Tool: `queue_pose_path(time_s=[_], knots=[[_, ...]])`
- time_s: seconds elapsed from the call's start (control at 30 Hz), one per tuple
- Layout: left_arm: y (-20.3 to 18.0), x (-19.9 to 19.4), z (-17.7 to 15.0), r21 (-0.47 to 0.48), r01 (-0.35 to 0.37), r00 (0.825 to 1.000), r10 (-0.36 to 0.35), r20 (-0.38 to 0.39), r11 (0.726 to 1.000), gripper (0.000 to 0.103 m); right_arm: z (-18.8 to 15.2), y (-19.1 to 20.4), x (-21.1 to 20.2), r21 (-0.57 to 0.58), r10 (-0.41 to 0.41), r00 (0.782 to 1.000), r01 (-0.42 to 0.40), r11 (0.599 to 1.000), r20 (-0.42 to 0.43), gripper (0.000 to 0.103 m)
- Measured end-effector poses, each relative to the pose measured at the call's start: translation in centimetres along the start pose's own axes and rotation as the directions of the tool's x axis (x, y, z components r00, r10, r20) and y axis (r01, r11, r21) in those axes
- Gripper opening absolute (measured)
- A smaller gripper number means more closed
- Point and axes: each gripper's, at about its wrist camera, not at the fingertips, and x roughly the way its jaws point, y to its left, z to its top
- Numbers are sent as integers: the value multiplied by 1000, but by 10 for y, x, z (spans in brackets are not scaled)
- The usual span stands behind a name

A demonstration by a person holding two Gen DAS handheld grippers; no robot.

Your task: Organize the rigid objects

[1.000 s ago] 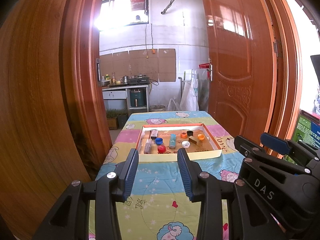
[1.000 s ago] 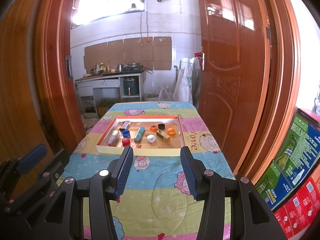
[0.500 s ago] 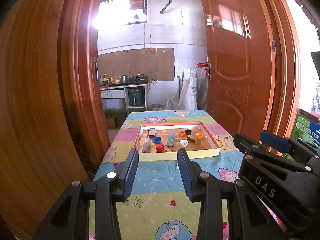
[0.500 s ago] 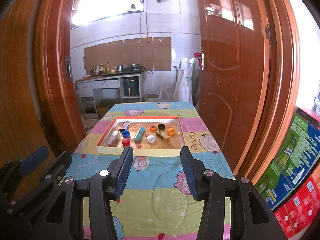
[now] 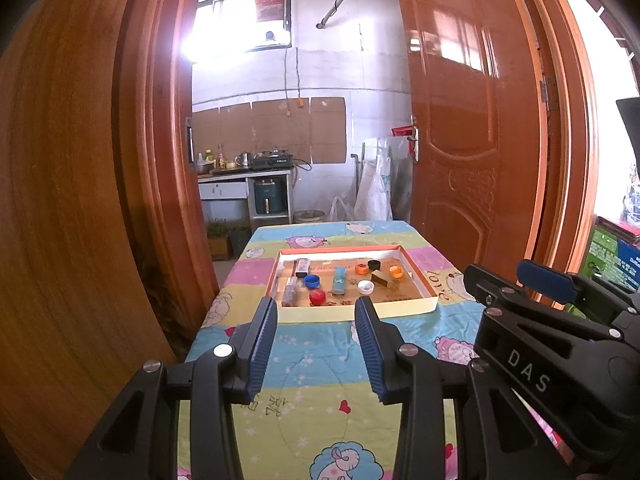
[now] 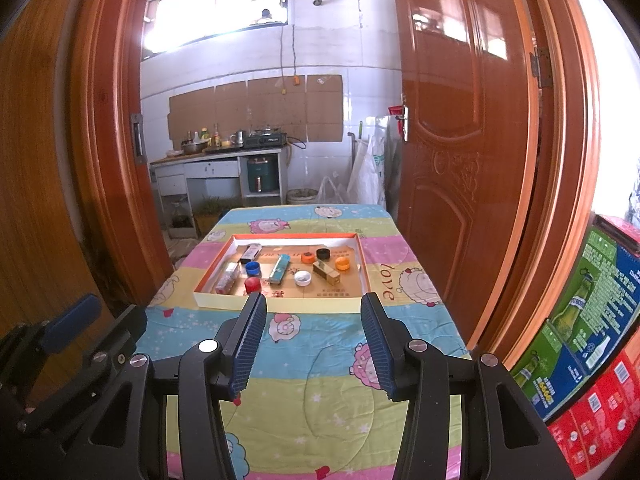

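Setting: a table under a pastel cartoon-print cloth, framed by glossy red-brown wooden doors.
Task items: a shallow cardboard tray with an orange rim, centre of both frames, holds small plastic bottle caps, among them red, blue and white, plus little oblong boxes, one teal, one gold.
Left gripper: released, jaws wide, holding nothing, well short of the tray.
Right gripper: likewise released and holding nothing.
Handling: caps look light, stiff, perhaps slippery; pinch across the rim. Boxes: grip the long sides.
View difference: only the right view shows stacked beer cartons, lower right; the left view shows the right gripper's body.
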Motion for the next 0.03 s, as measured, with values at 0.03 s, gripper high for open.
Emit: queue_pose_path(time_s=[0.03], knots=[[-1,0,0,1,1,1000,-1,0,1000,40,0,1,0,0,0,1000,0,1000,0,51]])
